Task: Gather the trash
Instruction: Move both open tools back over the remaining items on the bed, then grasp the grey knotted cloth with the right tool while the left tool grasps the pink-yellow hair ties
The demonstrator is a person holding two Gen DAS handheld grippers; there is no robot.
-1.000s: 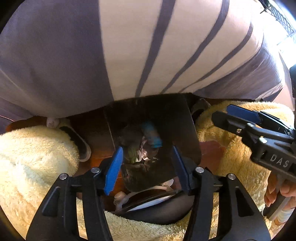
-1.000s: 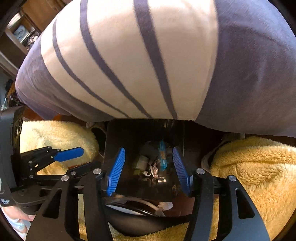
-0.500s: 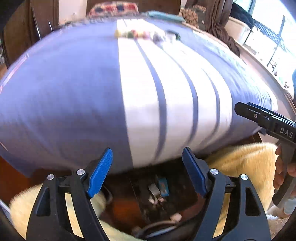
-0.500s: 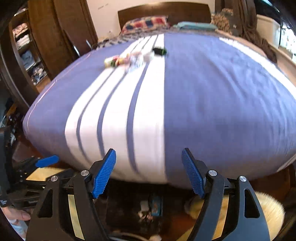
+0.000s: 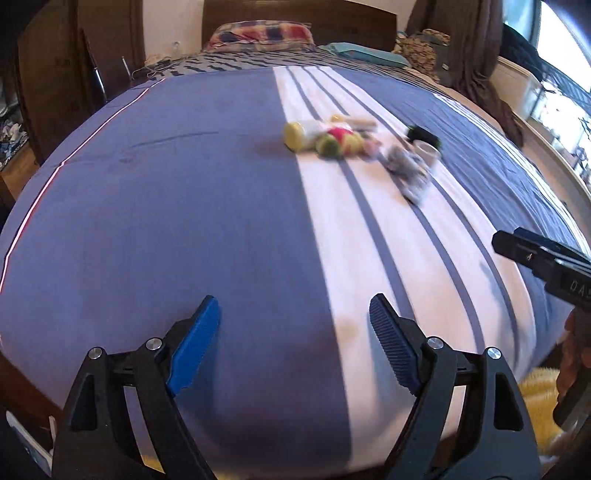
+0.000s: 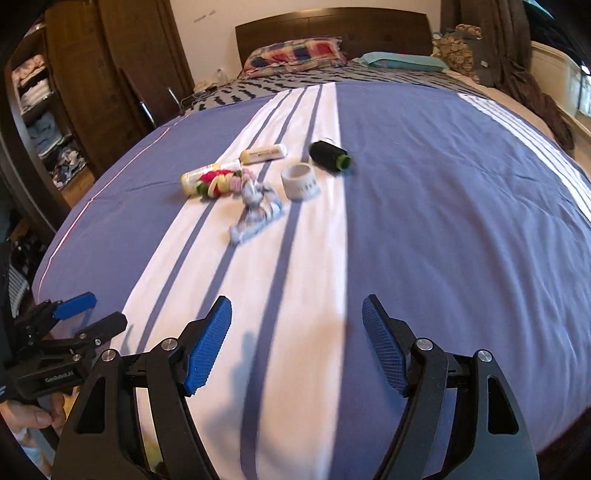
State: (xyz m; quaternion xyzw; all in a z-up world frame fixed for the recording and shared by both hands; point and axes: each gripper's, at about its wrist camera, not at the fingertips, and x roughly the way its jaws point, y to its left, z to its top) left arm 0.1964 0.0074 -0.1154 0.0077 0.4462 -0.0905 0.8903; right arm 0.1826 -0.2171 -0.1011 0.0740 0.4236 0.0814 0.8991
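Observation:
A small heap of trash lies mid-bed on the striped blue and white bedspread. It holds a crumpled silvery wrapper, a white tape roll, a black spool with a green end, two pale yellow tubes and a bundle of coloured bands. The left wrist view shows the same heap blurred, with the wrapper nearest. My left gripper hangs over the bed's near edge, its jaws opening and empty. My right gripper is open beside it, also empty. Both are well short of the heap.
A checked pillow and a teal pillow lie by the dark headboard. A wooden wardrobe with shelves stands to the left. Dark clothes hang over the right side. A yellow fluffy rug shows below the bed edge.
Both grippers rose from the black bin on the floor to above the bed's near edge and tilted up. Their jaws widened. The bin dropped out of view and the trash heap came into sight.

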